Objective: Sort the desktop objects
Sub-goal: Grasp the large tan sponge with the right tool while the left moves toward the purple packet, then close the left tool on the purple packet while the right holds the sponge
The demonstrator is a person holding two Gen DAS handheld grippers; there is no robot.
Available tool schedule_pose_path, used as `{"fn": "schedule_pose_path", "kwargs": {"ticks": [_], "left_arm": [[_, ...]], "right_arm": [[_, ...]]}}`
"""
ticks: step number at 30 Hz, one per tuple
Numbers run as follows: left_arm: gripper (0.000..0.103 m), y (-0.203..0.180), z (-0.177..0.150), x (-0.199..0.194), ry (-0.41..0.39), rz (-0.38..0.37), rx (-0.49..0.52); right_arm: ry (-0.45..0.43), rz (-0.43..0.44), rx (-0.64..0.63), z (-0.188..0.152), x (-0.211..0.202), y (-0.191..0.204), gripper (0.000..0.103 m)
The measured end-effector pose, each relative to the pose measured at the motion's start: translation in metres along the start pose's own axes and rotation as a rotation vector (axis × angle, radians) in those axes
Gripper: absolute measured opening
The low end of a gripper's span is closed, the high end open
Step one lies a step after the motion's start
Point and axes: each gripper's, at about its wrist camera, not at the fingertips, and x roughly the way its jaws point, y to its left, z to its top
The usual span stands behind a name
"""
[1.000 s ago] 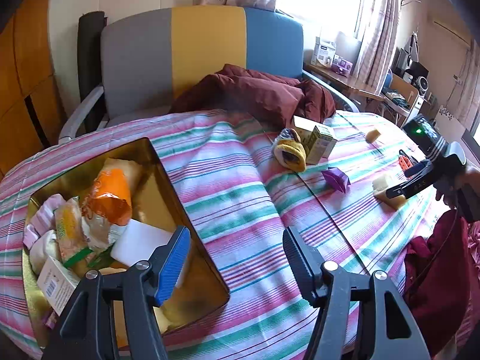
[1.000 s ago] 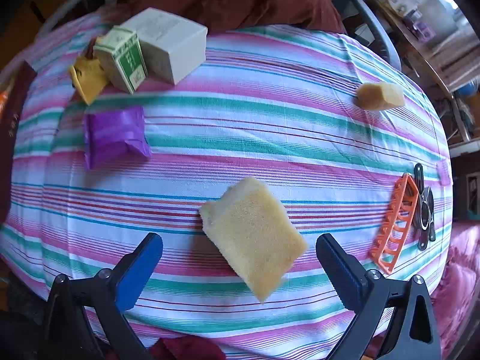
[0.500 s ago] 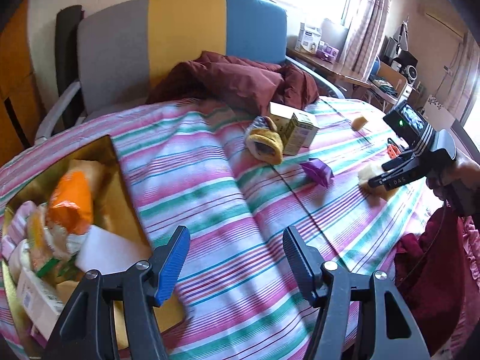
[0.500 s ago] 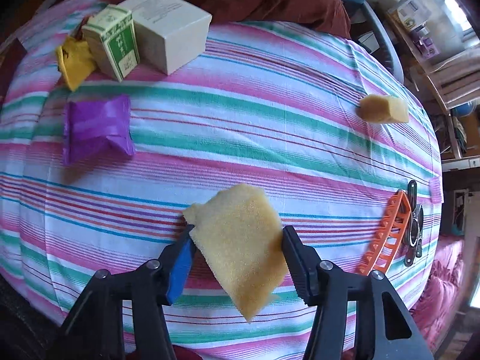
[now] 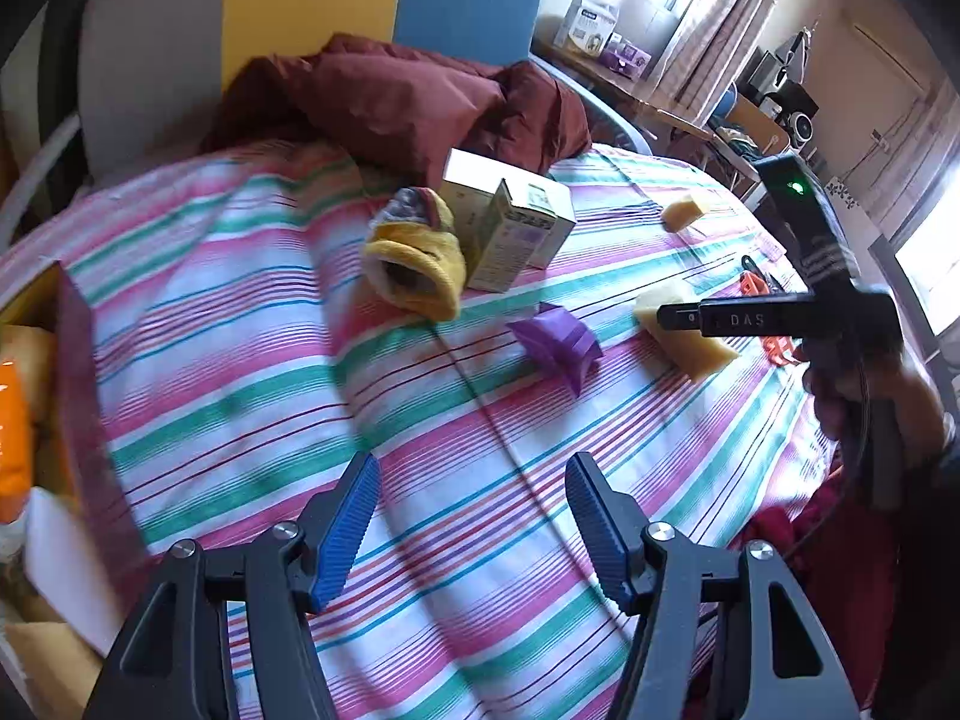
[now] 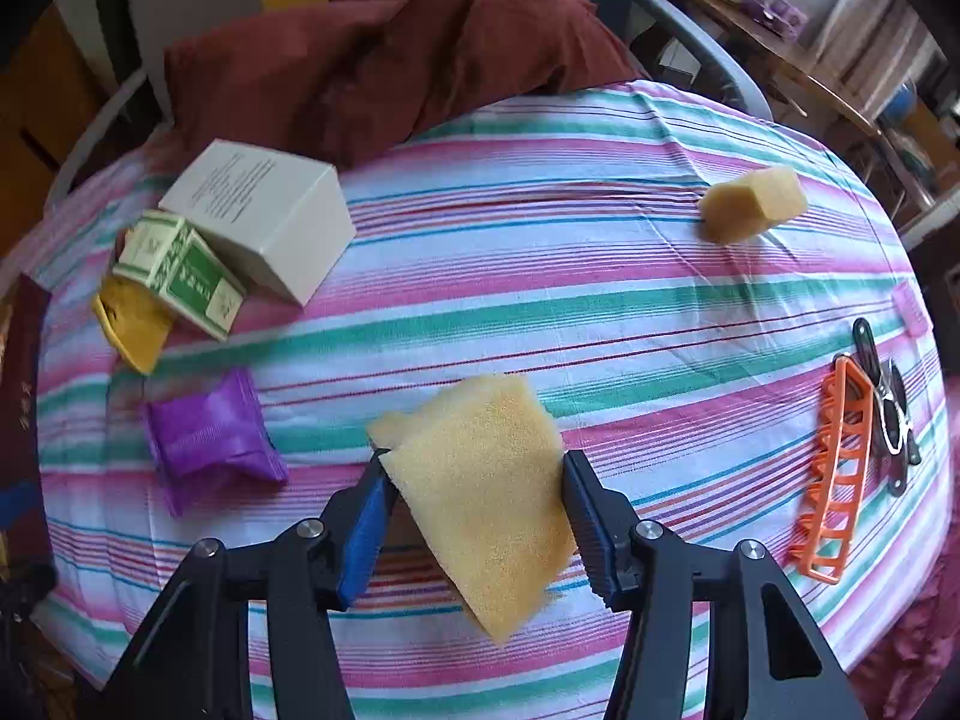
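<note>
Right gripper (image 6: 474,504): pads pinching a yellow sponge (image 6: 486,492), near centre of the striped cloth (image 6: 540,312). Left gripper (image 5: 471,516): spread, nothing between, above the cloth. Purple packet (image 6: 210,432): left of sponge.

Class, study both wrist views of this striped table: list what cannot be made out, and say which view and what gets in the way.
- Gold box, left wrist view: cut off by the left edge and blurred; its contents are unreadable.
- Print on the white carton and green-and-white carton, right wrist view: too small.
- Black metal item beside the orange clip, right wrist view: too small and distorted near the rim.
- Large sponge, left wrist view: partly hidden by the right gripper.
</note>
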Motion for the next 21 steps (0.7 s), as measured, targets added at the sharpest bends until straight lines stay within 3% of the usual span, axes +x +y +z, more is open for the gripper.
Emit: {"fn": "schedule_pose_path", "kwargs": {"ticks": [11,21], "left_arm": [[0.065,-0.027,0.038,0.052,0.079,-0.003,-0.048],[0.065,-0.038,0.064,0.09,0.112,0.028,-0.163]], "right_arm": [[-0.014,-0.002,0.013,0.002,0.002,0.002,0.057],[-0.012,0.023,0.047,0.005,0.005,-0.009,0.059]]}}
